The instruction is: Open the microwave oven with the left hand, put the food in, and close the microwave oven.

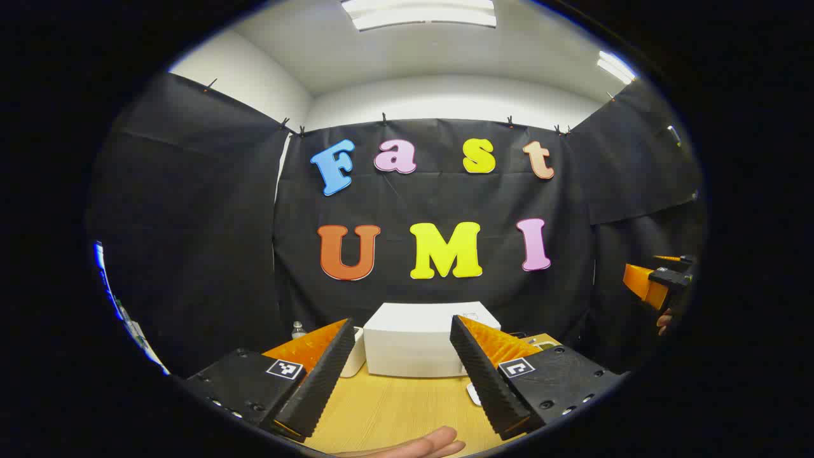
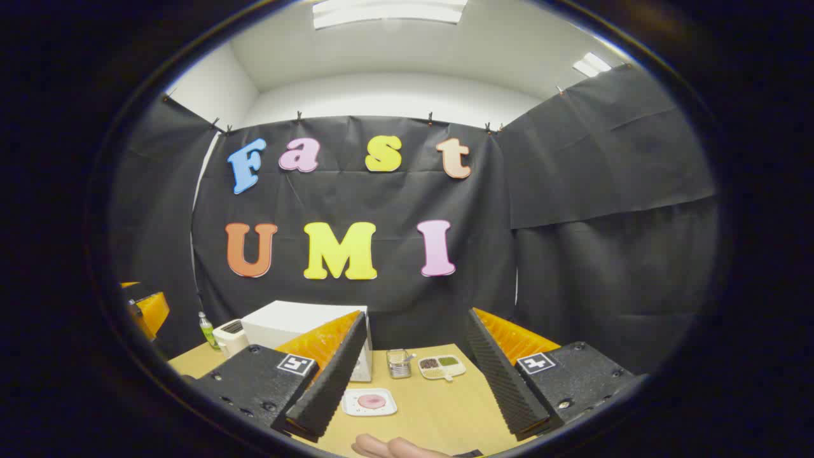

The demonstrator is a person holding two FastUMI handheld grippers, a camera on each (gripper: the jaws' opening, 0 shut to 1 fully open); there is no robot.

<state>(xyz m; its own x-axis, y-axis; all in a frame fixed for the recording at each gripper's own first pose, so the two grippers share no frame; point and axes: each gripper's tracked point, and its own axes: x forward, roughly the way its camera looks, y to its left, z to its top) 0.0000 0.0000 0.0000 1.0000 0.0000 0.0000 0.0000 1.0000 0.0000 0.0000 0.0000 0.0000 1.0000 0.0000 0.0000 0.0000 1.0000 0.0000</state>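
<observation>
The white microwave oven (image 1: 413,340) stands at the back of the wooden table (image 1: 394,407), door shut; in the right gripper view the microwave (image 2: 286,327) sits left of centre. The food, a pink round piece on a white square plate (image 2: 369,401), lies on the table in front of the microwave. My left gripper (image 1: 402,346) is open, held above the table short of the microwave, nothing between its fingers. My right gripper (image 2: 416,356) is open too, above the table near the plate. The right gripper (image 1: 655,283) also shows at the far right of the left gripper view.
A small white appliance (image 2: 229,334) and a green bottle (image 2: 206,331) stand left of the microwave. A small wire holder (image 2: 399,362) and a divided dish (image 2: 441,366) sit to its right. A hand (image 1: 413,445) shows at the table's near edge.
</observation>
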